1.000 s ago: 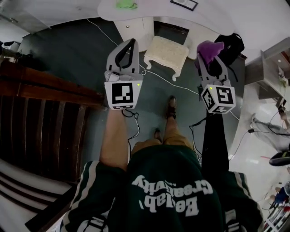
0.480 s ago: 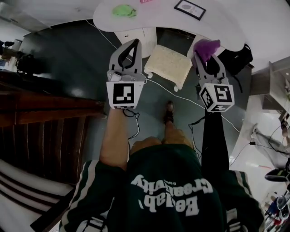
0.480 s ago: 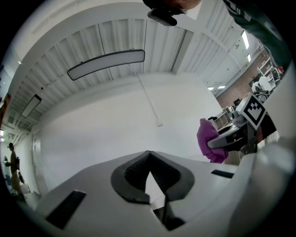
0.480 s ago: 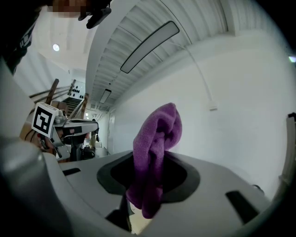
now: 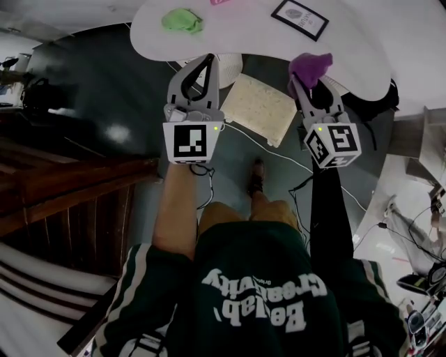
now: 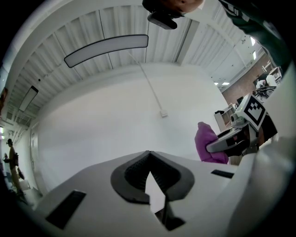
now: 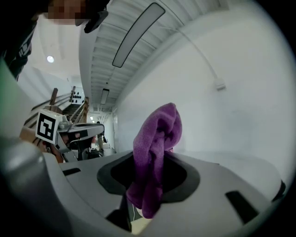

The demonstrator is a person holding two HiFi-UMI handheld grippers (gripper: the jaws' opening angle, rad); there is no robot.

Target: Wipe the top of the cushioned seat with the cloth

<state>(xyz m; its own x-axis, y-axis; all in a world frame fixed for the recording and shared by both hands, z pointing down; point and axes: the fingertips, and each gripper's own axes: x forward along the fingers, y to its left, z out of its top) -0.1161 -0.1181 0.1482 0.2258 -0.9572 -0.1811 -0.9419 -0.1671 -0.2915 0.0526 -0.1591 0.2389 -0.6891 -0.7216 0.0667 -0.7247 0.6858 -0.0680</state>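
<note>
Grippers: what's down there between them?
In the head view, the seat lies between the left gripper and the right gripper with its cloth.

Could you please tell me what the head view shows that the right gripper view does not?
Only the head view shows the whole seat on the floor, plus a green cloth and a framed picture on the white table. Only the right gripper view shows the ceiling light. Both show the purple cloth shut in the right tongs, and the left tongs.
</note>
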